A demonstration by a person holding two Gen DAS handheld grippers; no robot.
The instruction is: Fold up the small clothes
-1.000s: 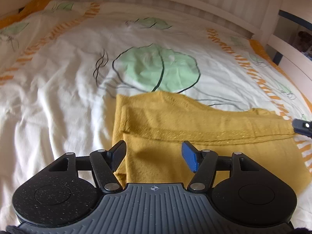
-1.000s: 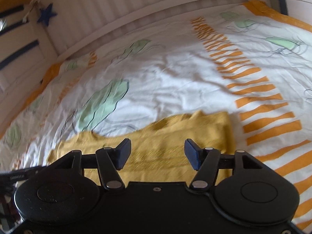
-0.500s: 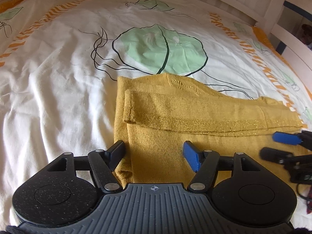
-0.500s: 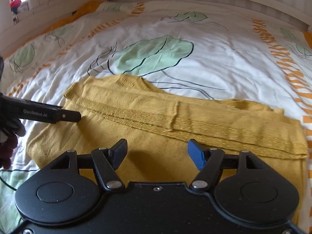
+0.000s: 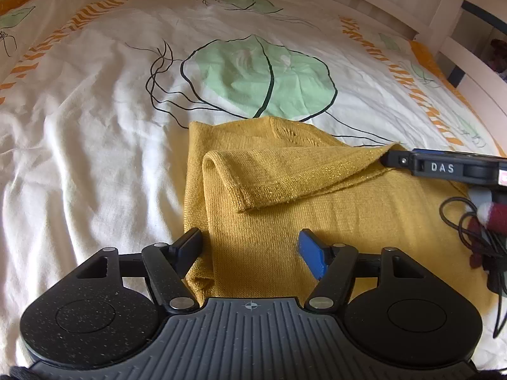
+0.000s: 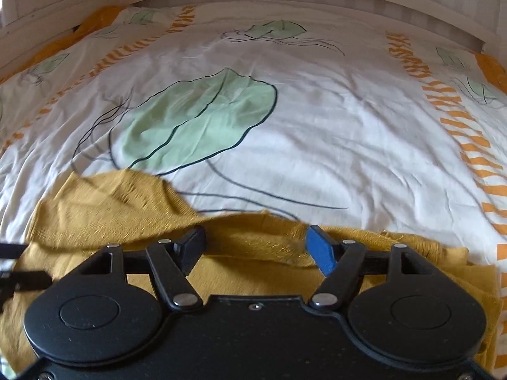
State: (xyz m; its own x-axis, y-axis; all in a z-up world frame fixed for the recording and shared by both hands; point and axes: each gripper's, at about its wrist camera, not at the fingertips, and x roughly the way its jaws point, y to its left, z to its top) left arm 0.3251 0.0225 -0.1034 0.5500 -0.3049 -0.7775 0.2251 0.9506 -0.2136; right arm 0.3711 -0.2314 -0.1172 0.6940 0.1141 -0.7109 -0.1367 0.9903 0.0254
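Note:
A mustard-yellow knit garment (image 5: pixel 285 196) lies on the bed, folded lengthwise, with a glittery hem band. My left gripper (image 5: pixel 250 247) is open and empty, low over the garment's near left part. My right gripper (image 6: pixel 255 242) is open, its fingers just over the garment's (image 6: pixel 133 212) far folded edge, which bulges up between them. In the left wrist view the right gripper (image 5: pixel 443 166) reaches in from the right, its tip at the raised end of the hem fold.
The bed has a white sheet (image 5: pixel 95 126) with green jellyfish prints and orange stripes. A white slatted bed frame (image 5: pixel 453 25) runs along the far and right sides. A black cable (image 5: pixel 469 231) hangs by the right gripper.
My right gripper has moved forward to the garment's far edge, and the hem fold there has lifted and skewed. My left gripper has stayed nearly still and open.

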